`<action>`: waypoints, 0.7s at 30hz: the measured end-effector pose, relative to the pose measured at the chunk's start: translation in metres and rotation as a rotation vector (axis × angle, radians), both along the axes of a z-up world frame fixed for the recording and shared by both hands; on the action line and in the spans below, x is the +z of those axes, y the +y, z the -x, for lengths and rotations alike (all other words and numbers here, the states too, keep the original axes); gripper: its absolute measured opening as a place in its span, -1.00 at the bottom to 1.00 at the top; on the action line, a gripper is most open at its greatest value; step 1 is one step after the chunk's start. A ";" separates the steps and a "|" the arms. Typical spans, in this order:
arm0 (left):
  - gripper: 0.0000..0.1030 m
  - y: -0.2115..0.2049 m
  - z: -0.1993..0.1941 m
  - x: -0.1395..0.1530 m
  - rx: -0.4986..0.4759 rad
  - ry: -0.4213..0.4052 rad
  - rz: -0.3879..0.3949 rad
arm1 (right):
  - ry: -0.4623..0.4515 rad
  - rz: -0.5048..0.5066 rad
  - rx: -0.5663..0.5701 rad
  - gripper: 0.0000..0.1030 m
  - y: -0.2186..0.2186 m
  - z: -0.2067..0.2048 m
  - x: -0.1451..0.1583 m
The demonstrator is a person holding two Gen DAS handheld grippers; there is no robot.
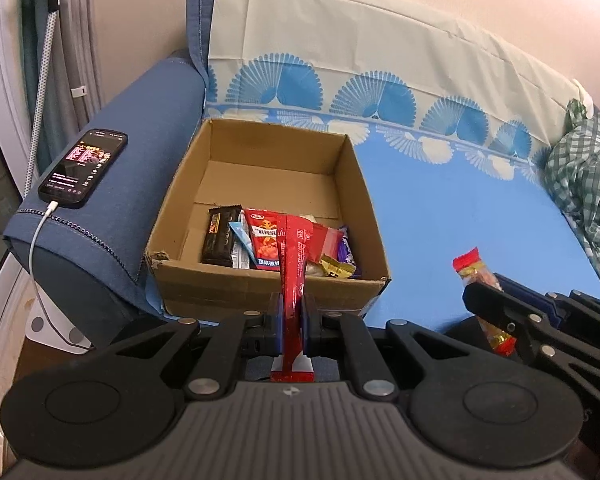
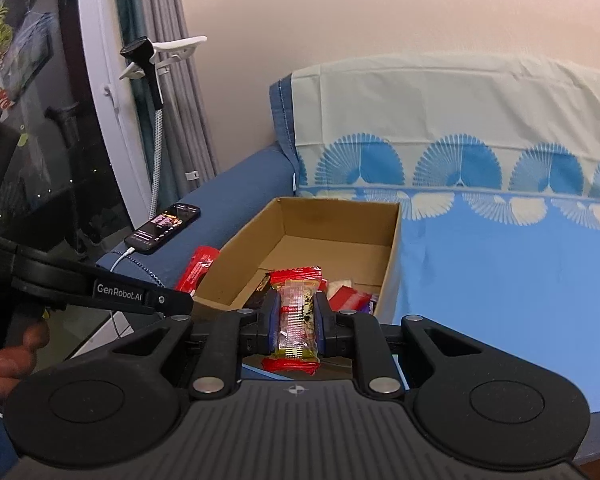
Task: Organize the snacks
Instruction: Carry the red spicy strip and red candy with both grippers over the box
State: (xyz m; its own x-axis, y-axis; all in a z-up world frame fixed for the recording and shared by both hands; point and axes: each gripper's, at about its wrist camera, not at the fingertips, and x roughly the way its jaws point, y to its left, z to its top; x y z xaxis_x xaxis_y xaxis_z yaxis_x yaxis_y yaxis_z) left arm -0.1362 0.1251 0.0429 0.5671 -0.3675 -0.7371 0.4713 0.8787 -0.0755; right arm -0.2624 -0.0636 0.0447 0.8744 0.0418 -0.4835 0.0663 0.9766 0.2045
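Left claw (image 1: 293,312) clamped on a red packet (image 1: 294,264), low centre frame; right claw (image 2: 299,320) pinching a clear snack bar (image 2: 297,316). Both hang just short of the cardboard box (image 1: 374,220). Early release risks snacks landing on the sofa.

A lit phone (image 1: 83,166) lies on the blue sofa arm (image 1: 140,160), its white cable (image 1: 40,232) plugged in. A green checked cloth (image 1: 580,176), perhaps a garment, is bunched on the blue fan-patterned cover (image 1: 460,200).

The cardboard box (image 1: 268,216) is open-topped, its far half bare, snacks (image 1: 284,244) crowding its near wall.
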 end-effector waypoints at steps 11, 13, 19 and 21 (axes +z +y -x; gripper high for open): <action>-0.82 0.002 -0.004 -0.005 0.001 0.016 -0.005 | 0.012 0.014 0.004 -0.64 0.005 0.001 -0.002; -0.82 0.001 -0.007 -0.008 0.001 0.024 -0.011 | 0.020 0.014 0.008 -0.64 0.005 -0.001 -0.004; -0.82 -0.004 -0.019 -0.015 0.000 0.039 -0.042 | 0.048 0.009 0.005 -0.64 0.000 -0.011 -0.009; -0.82 -0.007 -0.025 -0.017 0.001 0.047 -0.052 | 0.061 0.008 0.002 -0.64 -0.001 -0.017 -0.011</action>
State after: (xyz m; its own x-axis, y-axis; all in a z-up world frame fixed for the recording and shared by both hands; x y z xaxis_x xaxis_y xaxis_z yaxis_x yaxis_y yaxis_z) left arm -0.1109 0.1182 0.0259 0.5315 -0.3279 -0.7810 0.4676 0.8824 -0.0522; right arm -0.2459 -0.0649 0.0339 0.8432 0.0396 -0.5362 0.0766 0.9782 0.1928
